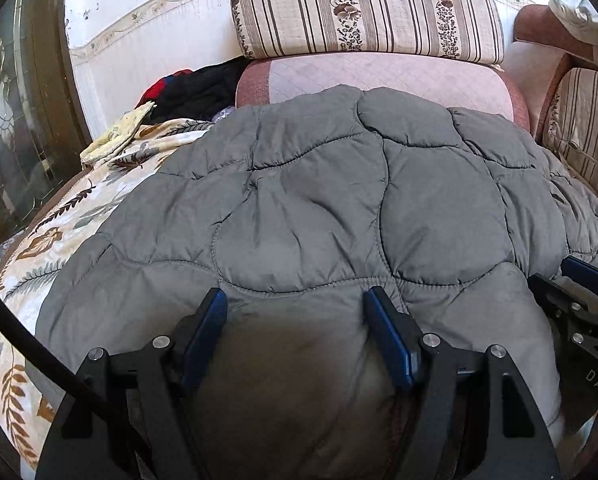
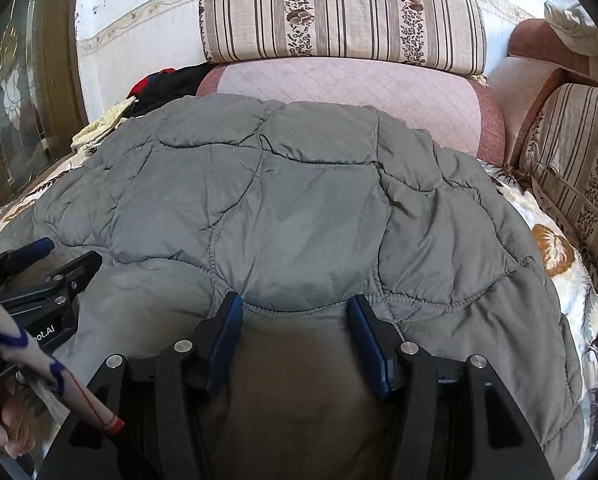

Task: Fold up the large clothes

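Inspector A: The grey quilted jacket (image 1: 319,200) lies spread on a sofa covered by a leaf-patterned sheet (image 1: 39,248), its far edge reaching the pink seat cushion (image 1: 379,76).

Inspector B: The left hand-held gripper (image 1: 295,320) has its blue pads (image 1: 203,340) clamped on a thick bunch of the jacket's near edge, fabric filling the gap.

Inspector A: The right hand-held gripper (image 2: 295,320) grips the same near edge likewise, just beside the left one. A striped cushion (image 2: 339,12) stands against the wall; dark clothes (image 1: 195,92) sit at the far left.
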